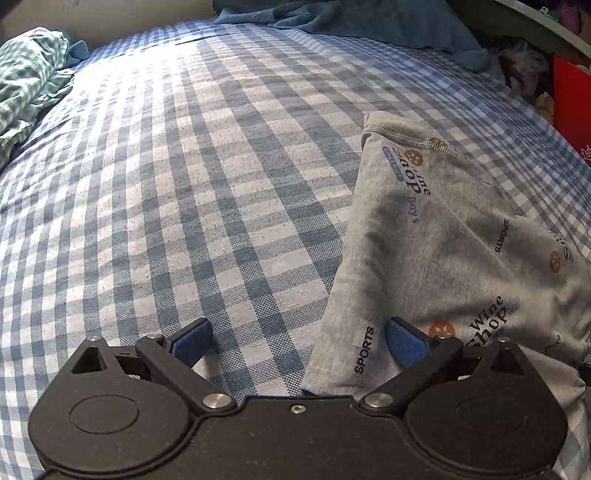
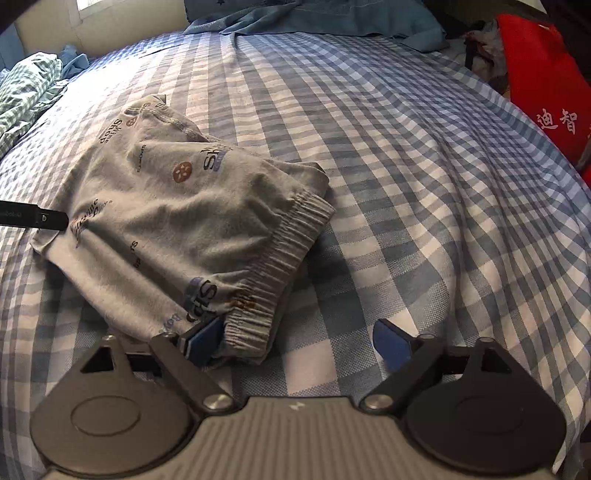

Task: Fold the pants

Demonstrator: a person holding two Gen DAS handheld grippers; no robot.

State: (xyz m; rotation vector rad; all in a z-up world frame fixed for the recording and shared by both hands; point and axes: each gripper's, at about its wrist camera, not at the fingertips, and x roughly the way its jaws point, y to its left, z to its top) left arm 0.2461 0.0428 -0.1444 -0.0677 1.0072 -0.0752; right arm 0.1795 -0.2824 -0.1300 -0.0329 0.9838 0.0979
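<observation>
The grey pants (image 1: 443, 236) carry printed "SPORTS", "Wine Shop" and "Boy's" in several places. The red bag (image 2: 543, 81) bears the white Chinese characters "迪智".

Bed (image 2: 406, 184) under a blue-and-white checked sheet. Directly on it: folded grey printed pants (image 2: 177, 221), ribbed waistband toward the near right in the right wrist view. Crumpled green checked cloth (image 1: 26, 77) at the far left edge. Rumpled blue-teal fabric (image 2: 314, 18) along the far end. Red item with white characters (image 2: 546, 92) at the right edge.
</observation>
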